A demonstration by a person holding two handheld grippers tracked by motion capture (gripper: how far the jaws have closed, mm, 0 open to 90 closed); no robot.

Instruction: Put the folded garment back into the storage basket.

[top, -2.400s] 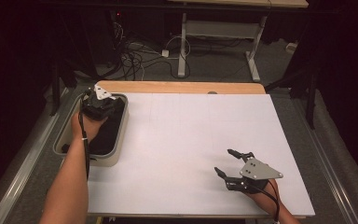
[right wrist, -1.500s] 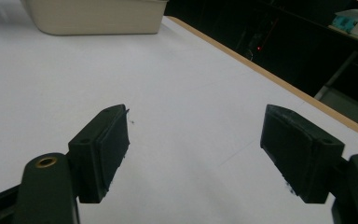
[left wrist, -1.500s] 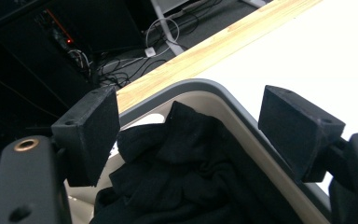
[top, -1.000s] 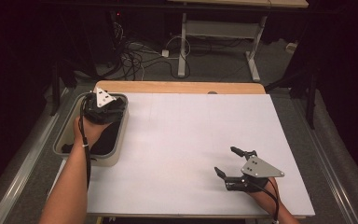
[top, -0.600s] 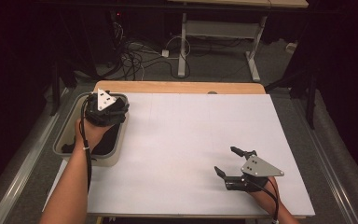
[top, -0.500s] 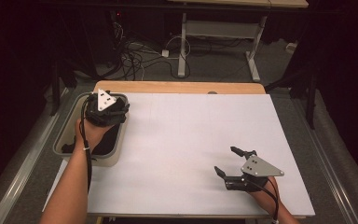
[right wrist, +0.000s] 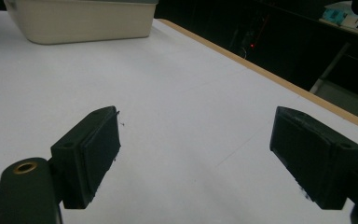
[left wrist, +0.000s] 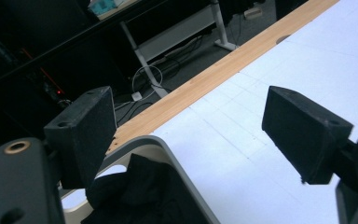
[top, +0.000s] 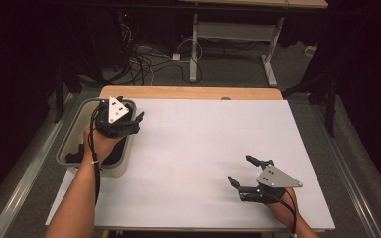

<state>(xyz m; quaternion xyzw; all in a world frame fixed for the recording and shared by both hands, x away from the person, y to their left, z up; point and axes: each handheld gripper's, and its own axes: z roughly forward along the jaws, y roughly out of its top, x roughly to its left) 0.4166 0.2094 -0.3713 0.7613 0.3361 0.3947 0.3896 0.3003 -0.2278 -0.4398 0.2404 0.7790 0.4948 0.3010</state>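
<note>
Your left gripper hovers over the far end of the grey bin at the left of the high view, jaws spread wide with nothing between them. In the left gripper view both pads stand well apart, framing the bin's rounded rim and the white table surface beyond it. Low in that frame, inside the bin, lies the dark cloth: black, soft and crumpled, bunched into folds with no clear edge showing. In the high view it reads as a dark heap on the bin floor, partly under your forearm.

You look to be at the reach-in step, with the cloth not yet gripped. The next move calls for tipping the jaws down into the bin, settling them around a raised fold, and closing firmly; limp fabric will likely sag and drag against the rim as it lifts.

Your right gripper rests low on the white surface at the lower right of the high view, jaws likewise wide apart and holding nothing, well away from the bin.
</note>
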